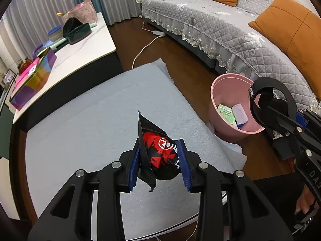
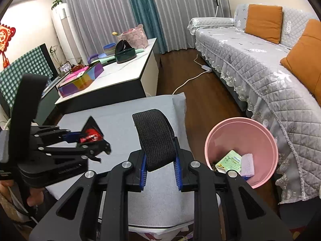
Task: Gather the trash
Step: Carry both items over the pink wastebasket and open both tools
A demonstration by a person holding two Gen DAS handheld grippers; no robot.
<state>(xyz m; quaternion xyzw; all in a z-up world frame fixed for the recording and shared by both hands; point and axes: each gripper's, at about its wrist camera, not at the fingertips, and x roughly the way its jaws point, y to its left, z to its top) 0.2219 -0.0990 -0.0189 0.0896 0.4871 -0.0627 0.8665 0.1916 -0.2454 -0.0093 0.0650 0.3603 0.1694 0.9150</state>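
My left gripper [image 1: 160,161] is shut on a crumpled black and red snack wrapper [image 1: 158,150], held above the pale blue cloth on the table [image 1: 90,120]. The right wrist view shows the same wrapper [image 2: 91,135] in that gripper [image 2: 86,140] at the left. My right gripper [image 2: 160,166] is shut on a black elastic strap [image 2: 156,138], which curves up and away over the cloth. In the left wrist view that strap [image 1: 266,92] hangs by the rim of the pink bin [image 1: 230,92]. The pink bin [image 2: 240,132] stands on the floor to the right and holds a green packet and a pale sponge.
A grey quilted sofa [image 1: 230,30] with orange cushions runs behind the bin. A white-topped cabinet [image 1: 80,46] at the left carries a colourful box [image 1: 32,80], a dark tray and bowls. A white cable and power strip [image 1: 158,33] lie on the wooden floor.
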